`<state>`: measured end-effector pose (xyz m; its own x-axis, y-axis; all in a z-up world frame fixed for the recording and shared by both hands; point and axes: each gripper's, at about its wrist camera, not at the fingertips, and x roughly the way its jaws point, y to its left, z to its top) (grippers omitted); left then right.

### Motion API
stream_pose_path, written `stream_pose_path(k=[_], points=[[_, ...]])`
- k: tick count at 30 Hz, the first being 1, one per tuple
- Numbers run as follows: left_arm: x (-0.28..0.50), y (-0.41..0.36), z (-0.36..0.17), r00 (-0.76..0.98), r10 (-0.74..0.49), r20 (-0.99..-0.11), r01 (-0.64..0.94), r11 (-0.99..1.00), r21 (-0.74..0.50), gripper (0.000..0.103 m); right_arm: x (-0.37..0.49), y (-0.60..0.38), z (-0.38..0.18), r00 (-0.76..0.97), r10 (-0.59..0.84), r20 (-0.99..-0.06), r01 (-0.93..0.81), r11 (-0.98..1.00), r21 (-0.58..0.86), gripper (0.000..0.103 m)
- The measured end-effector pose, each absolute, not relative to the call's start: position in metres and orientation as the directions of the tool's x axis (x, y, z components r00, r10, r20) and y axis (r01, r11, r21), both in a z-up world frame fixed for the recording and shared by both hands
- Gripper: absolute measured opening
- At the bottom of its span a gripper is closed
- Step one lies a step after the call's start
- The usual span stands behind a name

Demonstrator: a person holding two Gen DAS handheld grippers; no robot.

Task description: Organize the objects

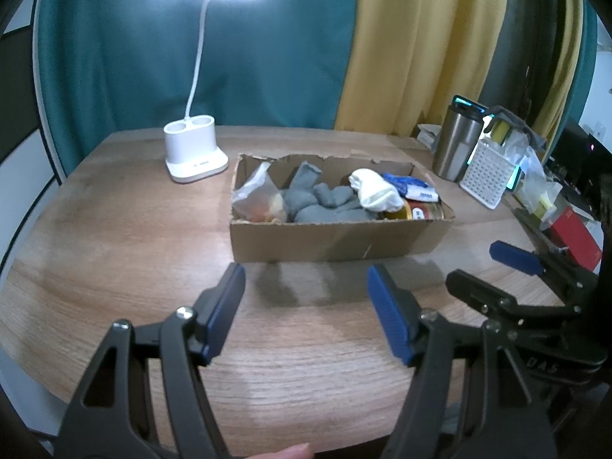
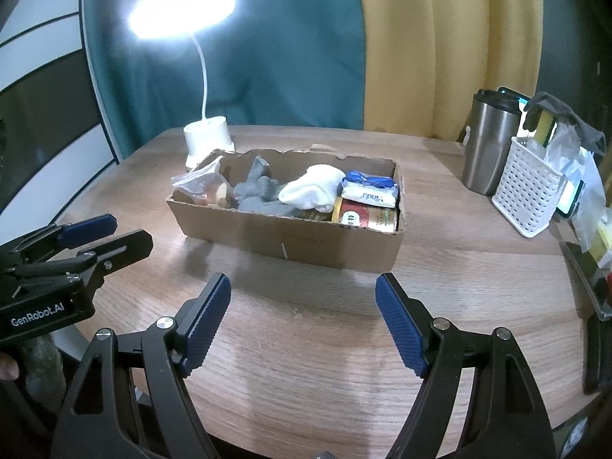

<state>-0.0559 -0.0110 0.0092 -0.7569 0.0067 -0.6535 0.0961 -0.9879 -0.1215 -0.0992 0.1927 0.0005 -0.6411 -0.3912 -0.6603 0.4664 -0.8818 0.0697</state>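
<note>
A low cardboard box (image 1: 336, 239) (image 2: 290, 241) sits mid-table. It holds a clear plastic bag (image 1: 258, 199) (image 2: 201, 185), grey socks (image 1: 321, 199) (image 2: 256, 191), a white sock (image 1: 376, 191) (image 2: 311, 189), a blue-white tissue pack (image 1: 415, 187) (image 2: 369, 191) and a red-gold tin (image 1: 422, 212) (image 2: 367, 216). My left gripper (image 1: 306, 302) is open and empty, hovering before the box. My right gripper (image 2: 304, 317) is open and empty, also short of the box. Each gripper shows in the other's view: right one (image 1: 508, 267), left one (image 2: 99, 235).
A lit white desk lamp (image 1: 195, 153) (image 2: 208, 139) stands behind the box at left. A steel tumbler (image 1: 457, 141) (image 2: 491, 141), a white perforated basket (image 1: 487, 174) (image 2: 529, 197) with clutter and a red box (image 1: 573, 239) crowd the right edge. The wooden table (image 1: 114, 248) ends near the curtain.
</note>
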Motion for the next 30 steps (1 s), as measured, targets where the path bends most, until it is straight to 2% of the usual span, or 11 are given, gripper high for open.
stream_pose_path(k=[30], points=[[-0.0635, -0.0127, 0.0032, -0.742, 0.005, -0.671, 0.104, -0.987, -0.123, 0.068, -0.1067, 0.1965, -0.0021, -0.639, -0.379, -0.669, 0.458, -0.887, 0.066, 0.081]])
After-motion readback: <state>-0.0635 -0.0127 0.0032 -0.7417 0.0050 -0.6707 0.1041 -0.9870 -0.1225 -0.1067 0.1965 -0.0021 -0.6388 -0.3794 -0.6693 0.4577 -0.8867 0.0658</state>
